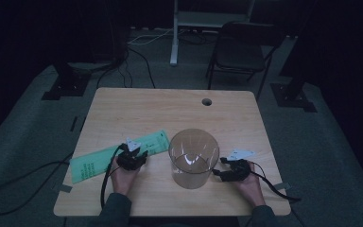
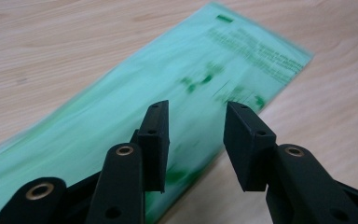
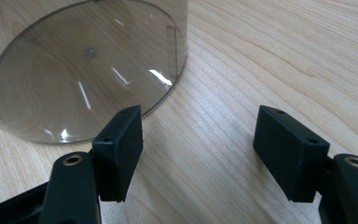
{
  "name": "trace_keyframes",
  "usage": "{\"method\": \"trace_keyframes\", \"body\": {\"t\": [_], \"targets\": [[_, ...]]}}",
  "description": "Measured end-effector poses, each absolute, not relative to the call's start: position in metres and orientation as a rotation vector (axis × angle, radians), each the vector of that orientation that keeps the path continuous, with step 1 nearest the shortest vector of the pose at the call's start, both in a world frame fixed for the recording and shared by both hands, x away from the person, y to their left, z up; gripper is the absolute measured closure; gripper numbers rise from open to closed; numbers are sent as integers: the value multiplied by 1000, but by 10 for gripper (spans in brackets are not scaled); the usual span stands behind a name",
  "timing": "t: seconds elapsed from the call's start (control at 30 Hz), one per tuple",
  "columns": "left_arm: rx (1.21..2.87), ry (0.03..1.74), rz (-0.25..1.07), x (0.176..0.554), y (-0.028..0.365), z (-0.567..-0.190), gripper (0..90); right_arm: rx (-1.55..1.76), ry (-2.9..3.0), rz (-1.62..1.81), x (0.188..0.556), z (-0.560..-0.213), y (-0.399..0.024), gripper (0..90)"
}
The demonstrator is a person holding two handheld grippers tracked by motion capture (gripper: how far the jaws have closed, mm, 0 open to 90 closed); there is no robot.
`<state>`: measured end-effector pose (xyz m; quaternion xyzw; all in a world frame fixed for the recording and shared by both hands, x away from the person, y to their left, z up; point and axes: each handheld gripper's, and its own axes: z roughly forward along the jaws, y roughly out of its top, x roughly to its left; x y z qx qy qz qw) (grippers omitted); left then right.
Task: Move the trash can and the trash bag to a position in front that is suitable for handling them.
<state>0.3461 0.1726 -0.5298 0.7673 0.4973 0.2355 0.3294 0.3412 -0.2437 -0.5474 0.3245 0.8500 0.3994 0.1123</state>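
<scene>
Pale wooden table top with fine brown grain and one dark round hole. Flat mint-green plastic bag, translucent, darker green print in lines and small marks toward the end beyond the fingertips. Clear, smoke-tinted round plastic container, white glints on its wall, wood grain visible through it, just ahead of the near finger. Matt black left gripper and right gripper, brass-coloured rivets at the finger joints, grey three-cornered plates on top.
</scene>
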Motion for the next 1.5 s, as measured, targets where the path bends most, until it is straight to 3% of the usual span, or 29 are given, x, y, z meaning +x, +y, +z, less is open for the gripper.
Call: {"method": "trace_keyframes", "body": {"t": [0.37, 0.67, 0.77, 1.03, 1.5], "targets": [[2058, 1293, 650, 319, 211, -535, 577, 951, 2494, 1172, 341, -548, -244, 319], [2041, 1307, 603, 320, 226, -539, 572, 951, 2493, 1172, 341, -548, -244, 319], [2022, 1318, 587, 322, 231, -540, 616, 952, 2493, 1171, 341, -547, -243, 319], [2009, 1342, 566, 318, 231, -539, 839, 952, 2494, 1172, 341, -548, -244, 318], [2027, 1343, 540, 282, 198, -537, 852, 948, 2495, 1171, 341, -548, -243, 315]]}}
